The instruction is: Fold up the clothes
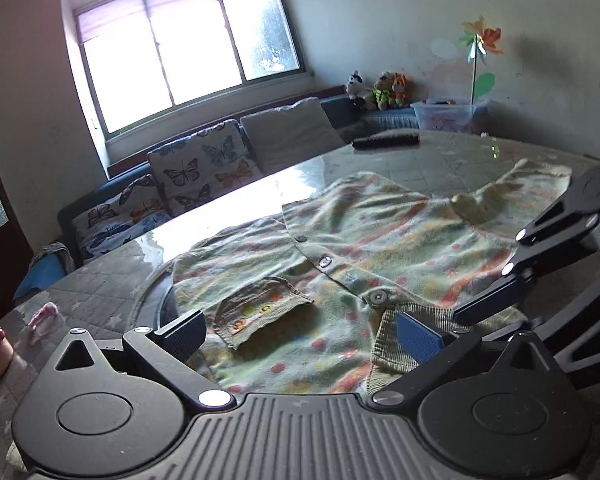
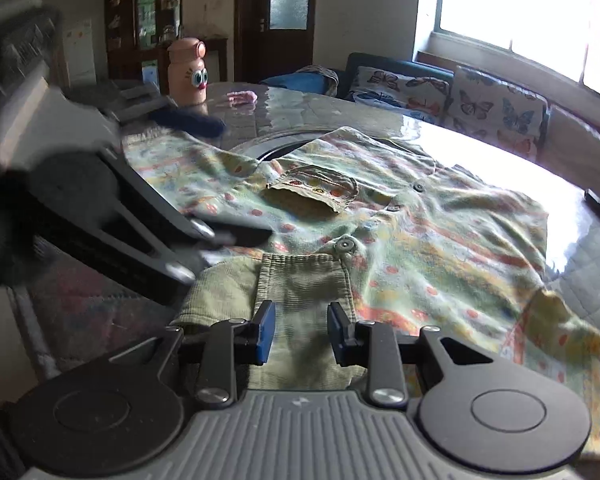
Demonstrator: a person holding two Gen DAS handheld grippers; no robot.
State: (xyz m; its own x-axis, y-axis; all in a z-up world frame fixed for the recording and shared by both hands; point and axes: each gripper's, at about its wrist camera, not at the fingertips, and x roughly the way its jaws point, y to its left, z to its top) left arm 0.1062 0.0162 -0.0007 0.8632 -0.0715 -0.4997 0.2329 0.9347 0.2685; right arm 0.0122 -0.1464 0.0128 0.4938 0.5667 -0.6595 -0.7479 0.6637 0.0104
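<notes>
A pale green child's shirt point(image 1: 380, 240) with orange dots lies spread flat, front up, on the glass table point(image 1: 228, 216). It has a corduroy pocket point(image 1: 260, 308), a row of buttons and a corduroy collar point(image 2: 300, 284) at the near edge. My left gripper point(image 1: 302, 334) is open wide just above the shirt, one finger beside the pocket and the other over the collar. My right gripper point(image 2: 302, 330) hovers over the collar with its jaws a little apart. The corduroy lies under the gap and the pads do not press on it.
A black remote point(image 1: 384, 140) lies at the table's far edge. A peach bottle with cartoon eyes point(image 2: 188, 72) and a small pink item point(image 2: 242, 98) stand at another edge. A sofa with butterfly cushions point(image 1: 196, 168) runs under the window.
</notes>
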